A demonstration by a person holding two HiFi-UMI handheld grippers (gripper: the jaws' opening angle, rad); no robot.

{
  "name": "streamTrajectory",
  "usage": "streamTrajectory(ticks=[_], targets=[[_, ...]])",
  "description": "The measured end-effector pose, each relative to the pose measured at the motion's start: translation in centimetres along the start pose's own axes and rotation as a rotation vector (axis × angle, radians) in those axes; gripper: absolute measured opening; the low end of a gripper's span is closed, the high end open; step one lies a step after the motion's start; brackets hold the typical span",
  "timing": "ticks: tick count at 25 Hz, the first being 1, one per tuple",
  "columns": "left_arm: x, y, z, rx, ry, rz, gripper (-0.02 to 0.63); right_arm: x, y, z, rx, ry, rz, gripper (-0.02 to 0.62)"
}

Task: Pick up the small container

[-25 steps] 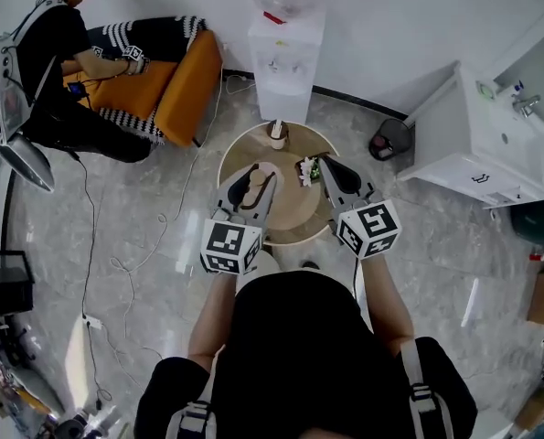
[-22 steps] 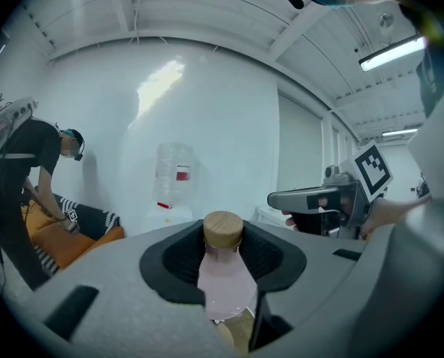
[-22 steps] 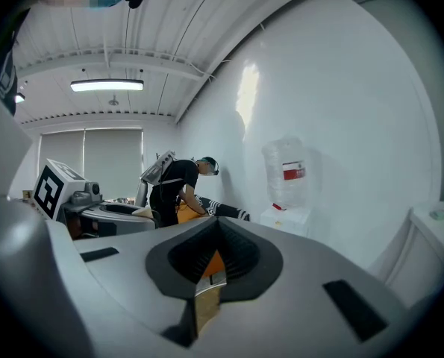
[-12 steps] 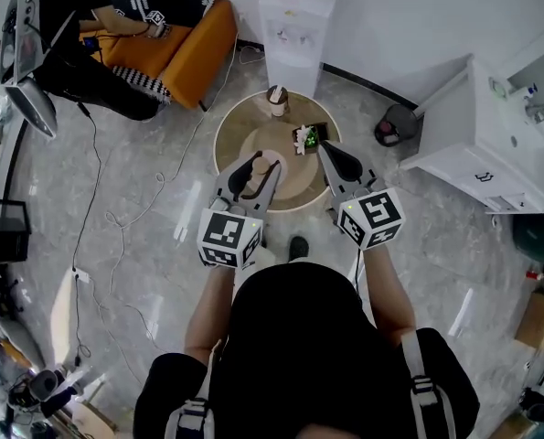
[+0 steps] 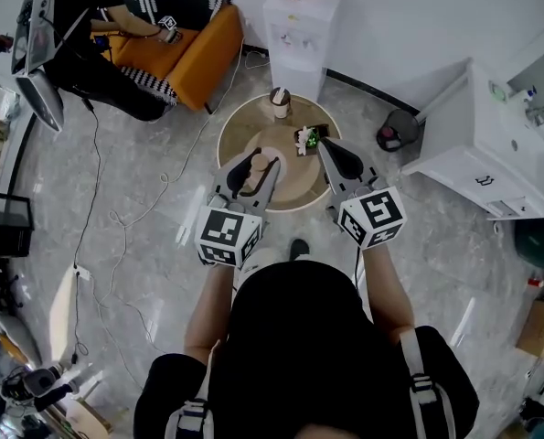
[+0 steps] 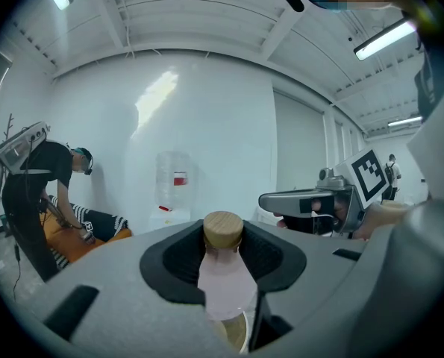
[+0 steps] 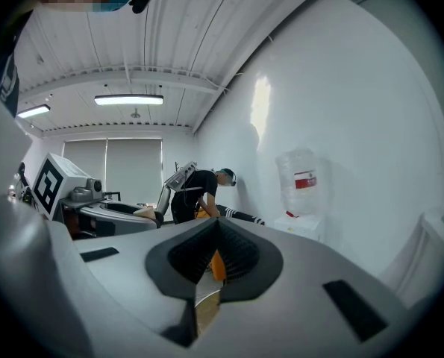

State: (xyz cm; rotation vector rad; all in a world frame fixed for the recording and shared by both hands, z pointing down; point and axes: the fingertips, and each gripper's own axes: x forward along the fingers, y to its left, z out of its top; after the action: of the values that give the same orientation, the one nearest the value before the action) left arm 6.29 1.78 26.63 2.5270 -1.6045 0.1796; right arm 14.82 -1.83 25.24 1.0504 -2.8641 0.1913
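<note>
**Lift stage, as judged.** Fingers of the left gripper (image 5: pixel 256 174) pinch the one small container (image 6: pixel 223 274), pink with a wooden stopper, above the round tabletop (image 5: pixel 238 128). Fingers of the right gripper (image 7: pixel 215 228) are pressed together and hold nothing. Next move: raise it steadily, kept upright. On the tabletop are one jar (image 5: pixel 279 101) and one green-topped item (image 5: pixel 306 139).

The small container (image 6: pixel 223 283) is a narrow bottle with a pale pink, translucent body and a round, light wooden cap (image 6: pixel 223 230). It stands upright, cap on top, clamped at its body between the jaws of the left gripper (image 5: pixel 260 163). In the head view it lies over the near left part of the round table (image 5: pixel 294 195).
</note>
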Motion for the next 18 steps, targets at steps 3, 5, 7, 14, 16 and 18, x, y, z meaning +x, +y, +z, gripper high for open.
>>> streamTrajectory(ticks=[3,5,7,14,16,18], targets=[[-0.4,-0.1,0.2,0.002,-0.005,0.005,0.140,-0.3,0.5,0.4,-0.012,-0.006,0.004,0.003],[-0.6,-0.2,0.0,-0.001,-0.007,0.009,0.140,-0.5,0.8,0.3,-0.041,0.000,0.009,0.003],[-0.7,-0.3,-0.1,-0.003,-0.007,0.011,0.140,-0.8,1.1,0.2,-0.060,0.008,0.013,0.003],[-1.6,-0.3,-0.4,-0.001,-0.008,0.016,0.140,-1.3,1.8,-0.1,-0.062,0.010,0.009,0.003],[-1.7,-0.2,-0.4,-0.001,-0.006,0.016,0.140,-1.3,1.9,0.0,-0.060,0.010,0.008,0.003],[-1.8,-0.1,-0.3,-0.007,-0.006,0.017,0.140,-1.3,2.0,0.1,-0.060,0.009,0.008,0.003]])
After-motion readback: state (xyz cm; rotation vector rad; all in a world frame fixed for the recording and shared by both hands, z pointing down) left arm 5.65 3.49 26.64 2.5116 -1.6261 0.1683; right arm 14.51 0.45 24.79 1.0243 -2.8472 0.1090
